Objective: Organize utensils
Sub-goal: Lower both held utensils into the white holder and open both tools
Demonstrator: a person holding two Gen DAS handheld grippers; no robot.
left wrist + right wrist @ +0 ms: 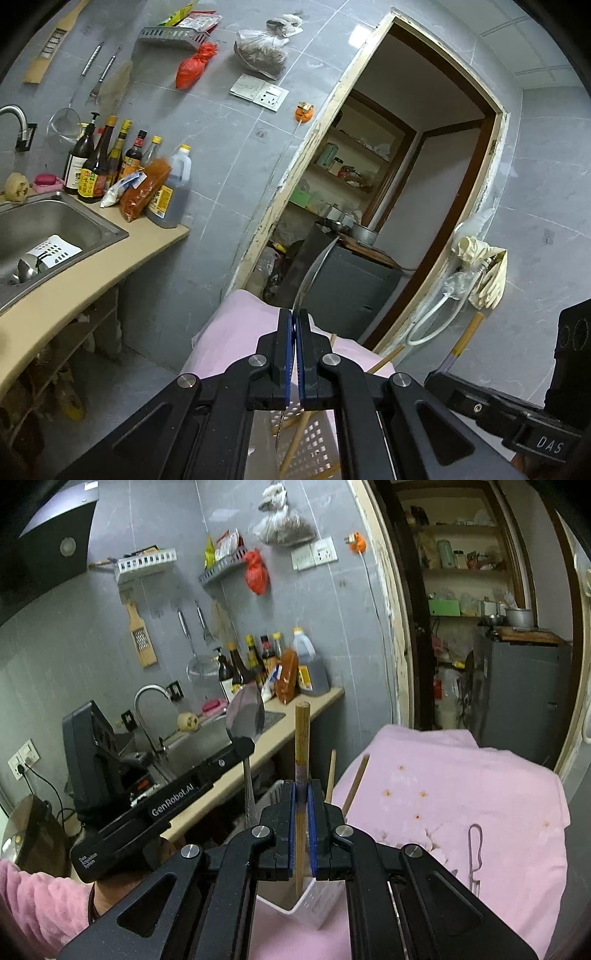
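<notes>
- The left gripper (295, 321) is gripping a metal spoon (245, 716), jaws clenched on its thin handle; from the left wrist the spoon is showing only edge-on as a curved sliver, while the right wrist view is giving the bowl in full, standing upright.
- The spoon's lower handle is dropping behind the jaws in both views, so its end is staying out of sight.
- The right gripper (303, 790) is pinching a wooden stick (302, 734) upright, jaws closed on it; whether it is a chopstick or a spoon handle, I cannot tell.
- The stick's foot is running down into a white basket (319, 901), which is sitting on the pink cloth (461, 775) covering the table; the basket is half hidden under both grippers.
- Two more wooden sticks (354, 779) are leaning up from behind the right gripper, their bases covered; more wood is showing inside the basket in the left view, cut off by the frame.
- A metal tool (475, 853) is lying flat on the cloth to the right, well apart from the basket; it is too small to name, and its lower end is disappearing behind the gripper arm.
- A sink (55, 225) is sitting off to the left, with another white basket (55, 251) inside, only partly visible.
</notes>
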